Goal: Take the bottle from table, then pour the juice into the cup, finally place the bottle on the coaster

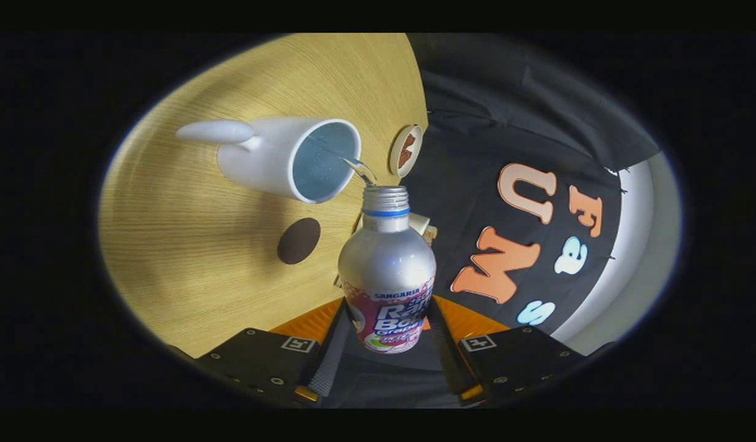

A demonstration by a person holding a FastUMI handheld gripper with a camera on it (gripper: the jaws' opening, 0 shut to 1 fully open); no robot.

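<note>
Gripper view — gripper (387, 344) clamped on bottle (387, 270), mouth at cup (292, 158) rim — coaster (405, 150) just beyond.

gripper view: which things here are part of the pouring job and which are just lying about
Part of the job:
- bottle, held between the hand-held gripper fingers, pouring
- white cup, taking the stream
- round coaster, beyond the cup

Lying about:
- dark oval disc on the wooden table
- small pale object, half hidden behind the bottle
</note>
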